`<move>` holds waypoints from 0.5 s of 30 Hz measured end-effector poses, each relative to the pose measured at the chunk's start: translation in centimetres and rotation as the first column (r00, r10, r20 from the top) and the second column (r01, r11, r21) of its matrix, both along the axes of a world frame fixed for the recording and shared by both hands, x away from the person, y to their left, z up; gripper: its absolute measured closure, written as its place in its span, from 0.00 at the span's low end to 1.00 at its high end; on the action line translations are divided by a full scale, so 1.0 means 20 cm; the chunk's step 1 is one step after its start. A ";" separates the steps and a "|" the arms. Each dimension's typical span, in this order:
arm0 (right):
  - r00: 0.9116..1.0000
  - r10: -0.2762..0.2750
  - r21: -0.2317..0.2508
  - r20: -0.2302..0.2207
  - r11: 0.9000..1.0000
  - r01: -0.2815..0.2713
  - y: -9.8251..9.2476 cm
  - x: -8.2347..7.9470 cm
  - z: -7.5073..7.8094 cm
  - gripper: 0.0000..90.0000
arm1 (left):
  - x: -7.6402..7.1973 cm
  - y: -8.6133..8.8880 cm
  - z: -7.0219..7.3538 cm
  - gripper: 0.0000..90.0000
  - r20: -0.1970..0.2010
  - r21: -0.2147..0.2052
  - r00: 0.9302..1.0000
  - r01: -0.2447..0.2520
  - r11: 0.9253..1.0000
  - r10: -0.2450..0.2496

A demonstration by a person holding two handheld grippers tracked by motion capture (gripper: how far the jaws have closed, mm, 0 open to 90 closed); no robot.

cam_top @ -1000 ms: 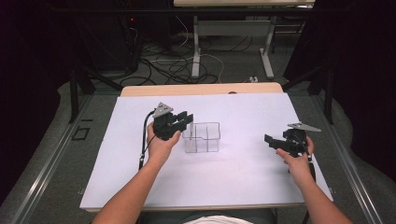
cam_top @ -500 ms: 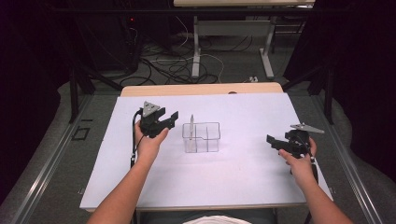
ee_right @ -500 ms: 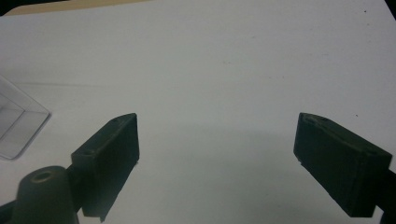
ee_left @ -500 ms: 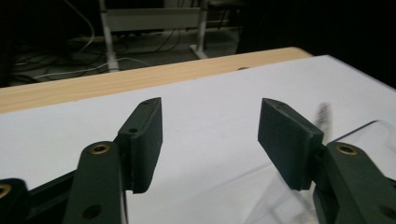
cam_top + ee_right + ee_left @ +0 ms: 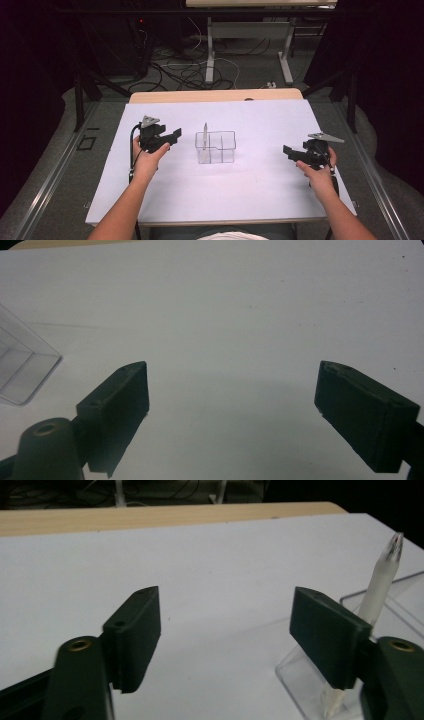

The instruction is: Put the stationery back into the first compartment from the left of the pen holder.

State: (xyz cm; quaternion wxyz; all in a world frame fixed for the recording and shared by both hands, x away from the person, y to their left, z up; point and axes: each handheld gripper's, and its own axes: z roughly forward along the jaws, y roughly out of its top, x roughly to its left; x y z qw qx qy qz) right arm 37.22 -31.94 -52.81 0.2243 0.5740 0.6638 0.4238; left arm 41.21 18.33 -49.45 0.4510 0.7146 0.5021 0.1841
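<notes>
One white pen (image 5: 205, 134) stands in the left side of the clear box (image 5: 222, 150) on the desk (image 5: 225, 195), so the drop looks done; the left claw (image 5: 172, 137), its jaws just opening, is empty beside it, and the right claw (image 5: 290, 152) hangs open and empty, well apart.

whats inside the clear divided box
One white pen-like stick leans in the back left compartment of the clear box. The other compartments look empty; its lower end blurs through the plastic.
</notes>
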 end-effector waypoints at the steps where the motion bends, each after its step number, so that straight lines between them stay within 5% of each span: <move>1: 1.000 -0.004 0.004 0.002 1.000 0.004 0.00 0.00 0.00 0.16 | 0.00 0.01 -0.01 0.26 -0.011 0.014 1.000 -0.002 1.000 0.002; 9: 1.000 -0.014 0.005 0.003 1.000 0.014 -0.01 -0.01 0.01 0.16 | -0.08 0.09 -0.06 0.16 -0.061 0.058 0.998 -0.015 0.998 0.019; 15: 1.000 -0.010 -0.001 0.002 1.000 0.010 -0.01 -0.01 0.00 0.16 | -0.12 0.17 -0.08 0.06 -0.076 0.044 0.997 -0.026 0.999 0.030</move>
